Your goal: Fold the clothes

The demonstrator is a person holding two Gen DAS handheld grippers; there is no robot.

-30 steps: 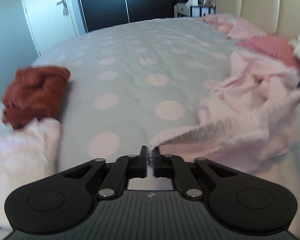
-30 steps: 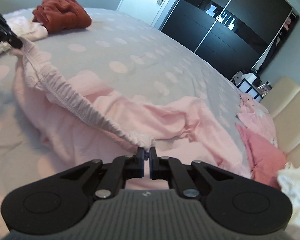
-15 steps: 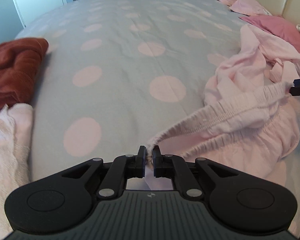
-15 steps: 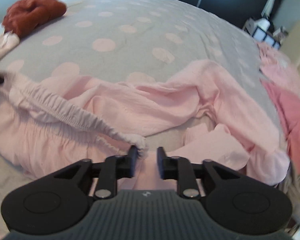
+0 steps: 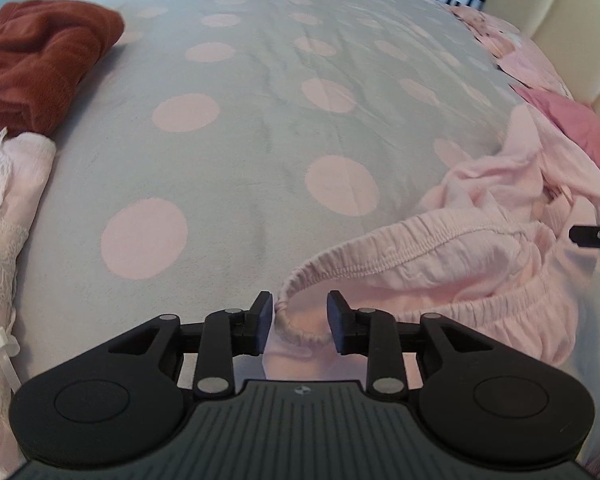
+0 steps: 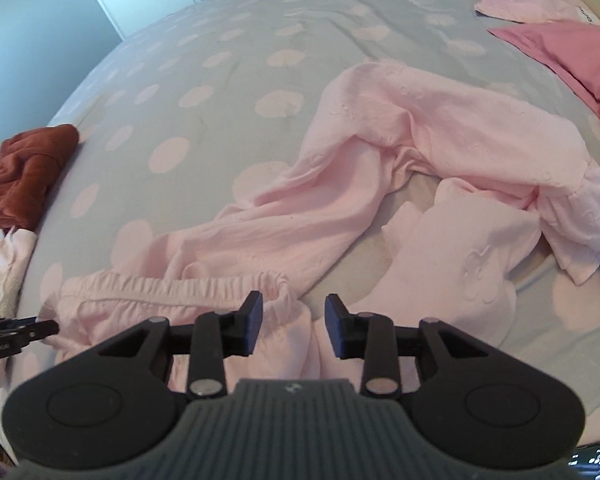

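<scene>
Risk of bunching: pale pink cotton trousers with elastic waistband (image 6: 340, 184) lie crumpled near on the grey pink-dotted bed (image 5: 260, 128), both left tool (image 5: 299, 316) and right tool (image 6: 294, 316) opening, waistband ends loose between unpressed pads, so twisted legs could fold crooked.

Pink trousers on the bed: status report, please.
Left gripper and right gripper jaws opening, nothing clamped. Pink trousers down on bedspread, waistband released, legs rumpled. Nothing obstructing.

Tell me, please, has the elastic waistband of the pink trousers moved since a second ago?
Yes. The waistband, earlier stretched taut above the spotted duvet, now lies slack on it, dropped down.
</scene>
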